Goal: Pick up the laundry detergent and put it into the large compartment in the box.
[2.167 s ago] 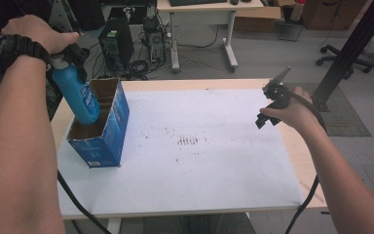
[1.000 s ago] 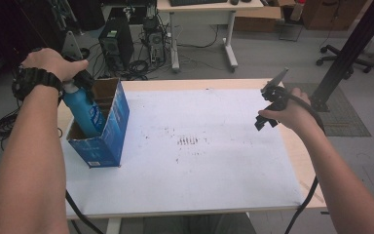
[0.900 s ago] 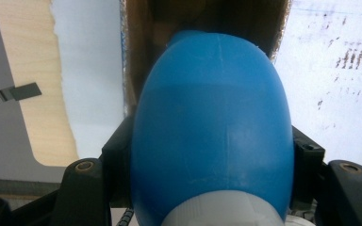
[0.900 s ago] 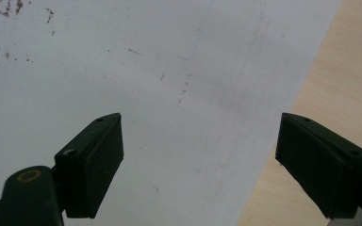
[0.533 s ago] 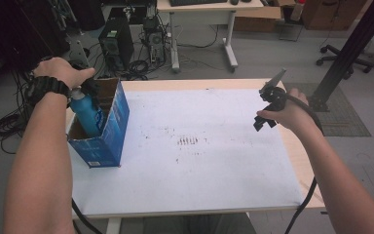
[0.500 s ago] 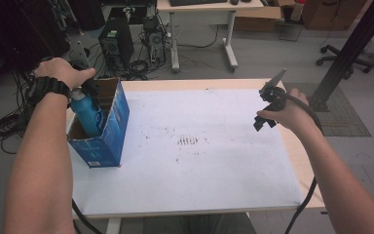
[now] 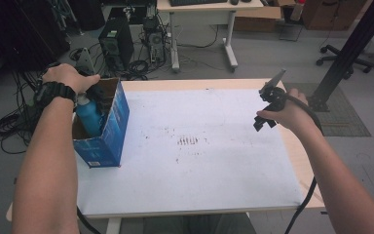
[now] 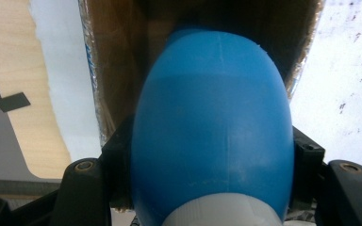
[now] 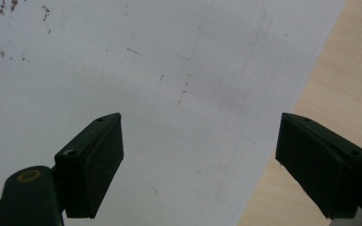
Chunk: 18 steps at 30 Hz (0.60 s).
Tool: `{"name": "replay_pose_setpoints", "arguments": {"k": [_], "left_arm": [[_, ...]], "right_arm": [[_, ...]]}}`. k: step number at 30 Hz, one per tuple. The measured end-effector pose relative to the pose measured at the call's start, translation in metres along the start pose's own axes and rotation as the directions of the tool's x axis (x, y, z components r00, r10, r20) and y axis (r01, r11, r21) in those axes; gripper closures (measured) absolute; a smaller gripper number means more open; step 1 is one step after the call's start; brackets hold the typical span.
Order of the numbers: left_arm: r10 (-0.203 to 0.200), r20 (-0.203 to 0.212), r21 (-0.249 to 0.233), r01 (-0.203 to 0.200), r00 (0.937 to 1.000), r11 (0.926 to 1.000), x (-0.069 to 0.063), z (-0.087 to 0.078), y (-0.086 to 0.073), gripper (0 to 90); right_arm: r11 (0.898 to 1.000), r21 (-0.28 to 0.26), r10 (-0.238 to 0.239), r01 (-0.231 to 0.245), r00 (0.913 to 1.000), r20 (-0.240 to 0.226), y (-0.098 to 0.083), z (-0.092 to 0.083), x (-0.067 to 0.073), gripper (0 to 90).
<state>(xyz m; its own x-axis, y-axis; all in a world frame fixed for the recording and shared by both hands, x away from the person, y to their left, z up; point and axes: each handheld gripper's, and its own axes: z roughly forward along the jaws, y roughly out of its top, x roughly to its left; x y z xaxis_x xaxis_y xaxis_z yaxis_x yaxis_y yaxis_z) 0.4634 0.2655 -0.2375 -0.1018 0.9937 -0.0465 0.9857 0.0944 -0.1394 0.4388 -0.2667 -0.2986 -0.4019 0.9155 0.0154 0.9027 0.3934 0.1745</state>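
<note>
A blue bottle (image 7: 89,117) with a white cap stands part way down inside an open blue cardboard box (image 7: 111,130) at the table's left side. My left gripper (image 8: 212,146) is shut on the bottle (image 8: 212,122) just above its cap, one black jaw on each side. In the high view, the person's left hand (image 7: 68,78) covers that gripper at the box's mouth. My right gripper (image 7: 263,114) hovers over the table's right side. In the right gripper view, the right gripper (image 9: 200,122) stands open with nothing between its jaws.
A white sheet (image 7: 199,165) covers most of the wooden table (image 7: 297,165), with small dark marks at its middle. Beyond the far edge are computer towers (image 7: 114,46), cables and a desk (image 7: 204,9). A black post (image 7: 350,53) rises at the right.
My left hand has come down and lowered the blue bottle deeper into the box. The right hand and its gripper have stayed in place.
</note>
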Motion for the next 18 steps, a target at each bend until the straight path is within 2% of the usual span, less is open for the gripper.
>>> {"name": "replay_pose_setpoints", "arguments": {"k": [7,13,18], "left_arm": [[0.000,-0.005,-0.008,0.000,1.0000,1.0000,-0.001,0.008,0.002,37.2],[0.008,-0.021,0.005,-0.008,0.9997,1.0000,-0.003,0.017,0.003,37.2],[0.013,-0.013,0.003,-0.013,0.9998,0.9999,-0.002,0.023,0.004,37.2]], "right_arm": [[1.000,0.006,-0.001,0.001,1.0000,-0.003,-0.001,0.004,-0.001,15.7],[1.000,0.006,-0.003,0.003,1.0000,-0.003,-0.001,0.004,0.000,15.8],[1.000,0.009,-0.001,0.001,1.0000,-0.003,-0.001,0.005,0.000,15.8]]}}
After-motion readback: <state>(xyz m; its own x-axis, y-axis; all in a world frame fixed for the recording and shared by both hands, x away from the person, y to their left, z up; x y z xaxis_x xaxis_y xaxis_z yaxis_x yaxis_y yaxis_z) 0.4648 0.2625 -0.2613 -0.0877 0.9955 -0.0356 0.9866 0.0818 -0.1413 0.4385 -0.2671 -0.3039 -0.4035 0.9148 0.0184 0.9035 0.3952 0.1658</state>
